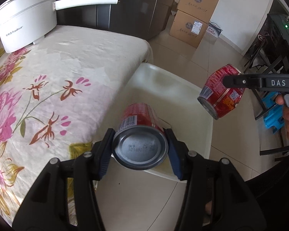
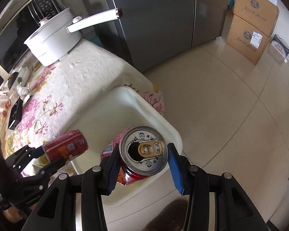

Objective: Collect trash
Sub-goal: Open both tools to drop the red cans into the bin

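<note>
Left wrist view: left gripper (image 1: 139, 150) clamped on a red drink can (image 1: 140, 134), bottom end toward the camera, over the white bin (image 1: 183, 88) beside the worktop (image 1: 67, 67). Right gripper (image 2: 142, 165) grips a dented, opened red can (image 2: 142, 152) above the same bin. Bin interior looks empty; neither can dropped yet, so releasing both remains.

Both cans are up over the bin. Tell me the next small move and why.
Probably open the jaws of the left gripper first. Its red can hangs bottom-up over the white bin, which looks empty inside, so it should drop straight in. The right gripper holds the dented can near the bin's rim; nudge it inward before release.
</note>
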Tool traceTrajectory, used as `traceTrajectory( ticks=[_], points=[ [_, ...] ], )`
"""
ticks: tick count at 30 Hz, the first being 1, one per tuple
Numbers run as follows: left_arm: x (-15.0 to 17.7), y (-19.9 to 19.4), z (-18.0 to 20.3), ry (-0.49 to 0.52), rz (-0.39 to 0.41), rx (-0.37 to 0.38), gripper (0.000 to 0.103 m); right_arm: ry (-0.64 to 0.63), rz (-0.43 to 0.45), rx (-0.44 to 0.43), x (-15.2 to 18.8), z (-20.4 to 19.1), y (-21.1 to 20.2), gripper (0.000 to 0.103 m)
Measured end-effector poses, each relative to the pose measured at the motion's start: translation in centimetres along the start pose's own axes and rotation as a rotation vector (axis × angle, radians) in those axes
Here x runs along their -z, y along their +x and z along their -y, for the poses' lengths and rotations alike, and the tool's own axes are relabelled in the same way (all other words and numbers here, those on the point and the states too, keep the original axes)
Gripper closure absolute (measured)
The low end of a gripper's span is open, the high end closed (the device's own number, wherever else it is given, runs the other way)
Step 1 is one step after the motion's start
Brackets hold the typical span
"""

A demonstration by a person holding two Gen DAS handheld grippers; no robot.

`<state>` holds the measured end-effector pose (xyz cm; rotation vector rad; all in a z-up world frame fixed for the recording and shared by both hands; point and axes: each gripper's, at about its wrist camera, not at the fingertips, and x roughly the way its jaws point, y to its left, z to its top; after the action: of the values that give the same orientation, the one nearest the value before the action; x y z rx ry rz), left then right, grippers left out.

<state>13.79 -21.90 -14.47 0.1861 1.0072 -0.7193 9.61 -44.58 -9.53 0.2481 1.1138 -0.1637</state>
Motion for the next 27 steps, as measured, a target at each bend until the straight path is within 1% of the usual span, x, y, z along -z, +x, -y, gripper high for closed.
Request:
traceTrajectory(
  ticks=[3,5,7,9,16,22,23,24,25,26,27],
  points=[
    [-0.1,-0.2,-0.4,-0.014,0.003,0.025,0.047,-0.007,-0.004,0.009,0.0,-0.2,0.2,0.056],
    [-0.1,-0.9,-0.8,-0.026,0.015,0.019,0.029,-0.014,-0.009,0.014,0.1,-0.3,0.4,0.056],
    [-0.3,-2.1,-1.1,-0.031,0.040,0.011,0.021,-0.019,-0.014,0.019,0.1,-0.4,0.5,0.056],
    [-0.4,-3.1,-1.6,-0.036,0.047,0.009,0.020,-0.023,-0.016,0.023,0.1,-0.6,0.6,0.056],
    [0.3,-5.2,-3.6,-0.089,0.041,-0.043,0.008,-0.037,-0.025,0.041,0.2,-1.2,1.1,0.056],
    [1.3,-7.5,-5.8,-0.130,0.044,-0.098,0.004,-0.053,-0.045,0.049,0.1,-2.2,1.6,0.054],
    [1.5,-7.9,-6.2,-0.140,0.046,-0.106,0.004,-0.061,-0.050,0.044,0.1,-2.4,1.6,0.048],
    [1.7,-8.3,-6.7,-0.151,0.047,-0.115,0.004,-0.068,-0.049,0.041,0.1,-2.7,1.6,0.036],
    [1.9,-8.7,-7.2,-0.162,0.048,-0.121,0.004,-0.072,-0.040,0.041,0.2,-3.0,1.5,0.032],
    [2.1,-9.1,-7.7,-0.173,0.050,-0.125,0.004,-0.078,-0.031,0.040,0.2,-3.4,1.3,0.029],
    [2.3,-9.4,-8.1,-0.184,0.051,-0.132,0.004,-0.090,-0.026,0.038,0.2,-3.9,1.2,0.029]
  ],
)
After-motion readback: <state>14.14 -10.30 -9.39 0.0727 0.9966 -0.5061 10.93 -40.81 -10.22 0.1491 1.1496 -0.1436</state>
